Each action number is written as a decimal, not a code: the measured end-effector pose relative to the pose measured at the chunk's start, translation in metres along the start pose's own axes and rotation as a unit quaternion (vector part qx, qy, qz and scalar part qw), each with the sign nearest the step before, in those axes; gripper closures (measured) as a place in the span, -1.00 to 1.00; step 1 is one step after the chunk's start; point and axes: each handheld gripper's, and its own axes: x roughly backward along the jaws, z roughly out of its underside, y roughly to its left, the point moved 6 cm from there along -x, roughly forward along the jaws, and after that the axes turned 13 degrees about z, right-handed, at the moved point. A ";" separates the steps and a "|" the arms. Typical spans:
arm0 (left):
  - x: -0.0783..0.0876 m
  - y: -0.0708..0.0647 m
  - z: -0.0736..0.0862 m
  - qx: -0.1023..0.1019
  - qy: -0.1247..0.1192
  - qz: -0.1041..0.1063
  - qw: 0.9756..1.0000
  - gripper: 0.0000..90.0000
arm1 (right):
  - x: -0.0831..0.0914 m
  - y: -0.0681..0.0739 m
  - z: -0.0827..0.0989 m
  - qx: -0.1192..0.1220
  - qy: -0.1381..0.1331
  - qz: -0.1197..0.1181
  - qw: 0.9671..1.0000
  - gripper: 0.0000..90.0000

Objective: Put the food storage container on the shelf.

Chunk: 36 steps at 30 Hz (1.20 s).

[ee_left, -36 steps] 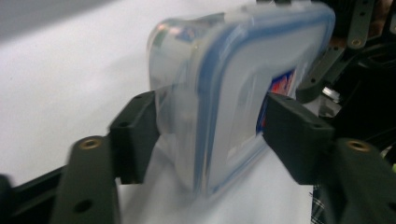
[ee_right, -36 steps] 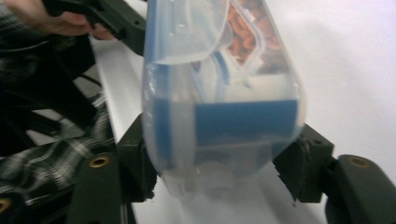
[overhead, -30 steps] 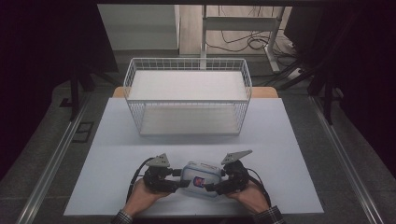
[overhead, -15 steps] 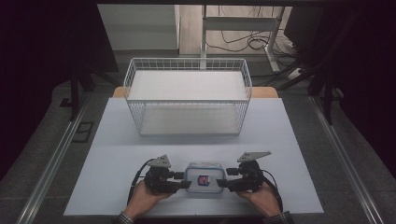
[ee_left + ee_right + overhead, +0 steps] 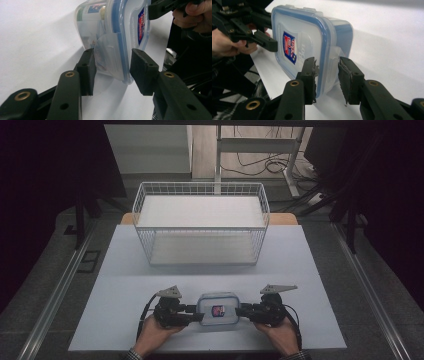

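A clear plastic container (image 5: 218,310) with a blue-rimmed lid and a red-and-blue label sits low over the white table near its front edge, held between both grippers. My left gripper (image 5: 198,316) grips its left end. In the left gripper view its jaws (image 5: 112,72) press on the latch flap and lid rim of the container (image 5: 120,25). My right gripper (image 5: 240,310) holds the opposite end. In the right gripper view it (image 5: 327,75) clamps the flap and lid edge of the container (image 5: 299,37). Whether the container touches the table I cannot tell.
A white wire basket (image 5: 145,215) stands at the back middle of the table (image 5: 320,270). White table surface lies between the basket and the container. Dark floor, metal rails and cables surround the table. A hand holds each gripper at the front edge.
The container was tilted between the grippers a second ago and now lies level. The right gripper has shifted a little to the right; both stay closed on its ends.
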 end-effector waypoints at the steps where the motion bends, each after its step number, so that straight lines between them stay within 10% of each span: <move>1: 0.000 0.000 0.000 0.003 -0.002 0.004 1.000 0.26 | -0.001 0.000 0.000 -0.002 0.001 -0.003 1.000 0.48; 13: 0.002 0.004 0.001 -0.003 -0.002 0.021 1.000 0.31 | -0.013 -0.003 -0.001 0.019 0.019 -0.041 0.999 0.11; 36: 0.009 0.012 0.000 0.018 -0.023 -0.001 1.000 0.35 | -0.007 -0.006 0.000 -0.014 0.015 -0.055 0.998 0.26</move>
